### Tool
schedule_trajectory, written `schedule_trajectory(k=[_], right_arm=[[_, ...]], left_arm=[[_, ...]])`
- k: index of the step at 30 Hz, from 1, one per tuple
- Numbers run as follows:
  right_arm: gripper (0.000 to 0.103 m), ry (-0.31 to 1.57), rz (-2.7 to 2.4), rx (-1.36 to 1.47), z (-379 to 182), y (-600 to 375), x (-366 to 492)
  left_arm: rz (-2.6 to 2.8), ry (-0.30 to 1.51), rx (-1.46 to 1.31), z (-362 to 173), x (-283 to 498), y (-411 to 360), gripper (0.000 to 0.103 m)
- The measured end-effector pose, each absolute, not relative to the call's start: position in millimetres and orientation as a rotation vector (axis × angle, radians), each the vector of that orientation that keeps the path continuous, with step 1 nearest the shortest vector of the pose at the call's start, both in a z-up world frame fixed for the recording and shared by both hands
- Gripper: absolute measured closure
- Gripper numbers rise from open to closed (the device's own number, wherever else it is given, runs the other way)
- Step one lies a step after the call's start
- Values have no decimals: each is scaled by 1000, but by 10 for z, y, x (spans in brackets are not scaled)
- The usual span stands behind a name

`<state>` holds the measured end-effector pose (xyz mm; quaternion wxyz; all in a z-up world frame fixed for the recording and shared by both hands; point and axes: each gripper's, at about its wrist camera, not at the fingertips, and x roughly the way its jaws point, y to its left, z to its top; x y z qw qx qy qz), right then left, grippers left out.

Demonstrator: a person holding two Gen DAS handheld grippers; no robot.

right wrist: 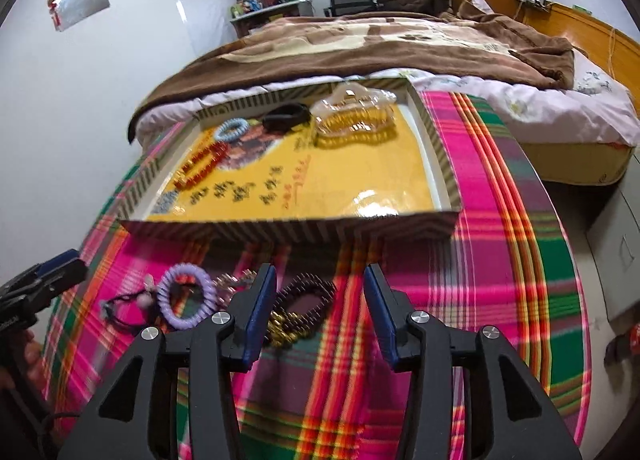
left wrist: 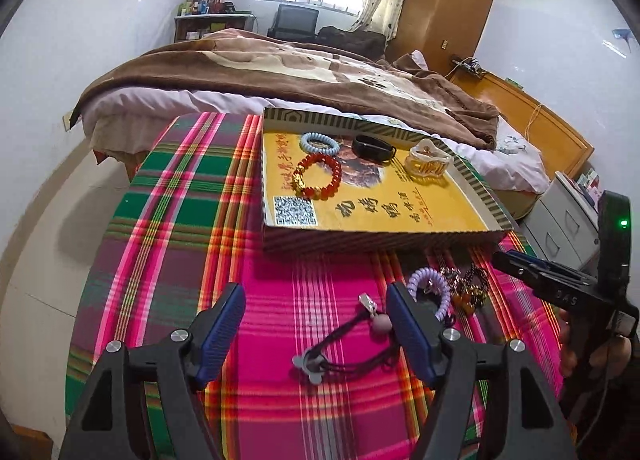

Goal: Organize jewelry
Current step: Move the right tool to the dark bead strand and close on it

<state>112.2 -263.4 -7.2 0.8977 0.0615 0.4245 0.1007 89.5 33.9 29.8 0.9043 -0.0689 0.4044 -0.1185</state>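
Observation:
A shallow yellow tray (left wrist: 400, 220) on the plaid cloth holds a blue coil tie (left wrist: 320, 143), a red bead bracelet (left wrist: 318, 176), a black band (left wrist: 374, 148) and a clear hair claw (left wrist: 428, 162). In front of the tray lie a purple coil tie (left wrist: 430, 288), a dark cord bracelet with a pink bead (left wrist: 352, 344) and a dark bead bracelet (right wrist: 308, 300). My left gripper (left wrist: 316, 296) is open above the cord bracelet, not touching it. My right gripper (right wrist: 320, 276) is open, with the dark bead bracelet on the cloth between its fingers.
The round table's plaid cloth (left wrist: 180, 220) ends against a bed with a brown blanket (left wrist: 280, 68) just behind the tray. A grey drawer cabinet (left wrist: 560, 220) stands at the right, a wooden wardrobe (left wrist: 448, 0) beyond it. A hand (left wrist: 568, 344) holds the right gripper.

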Motion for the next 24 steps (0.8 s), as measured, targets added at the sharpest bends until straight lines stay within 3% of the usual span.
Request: schedule_trajectory(k=[24], right_arm=[[55, 937, 166, 33, -278, -2549, 1226]], left_arm=[[-261, 853, -153, 208, 796, 375, 28]])
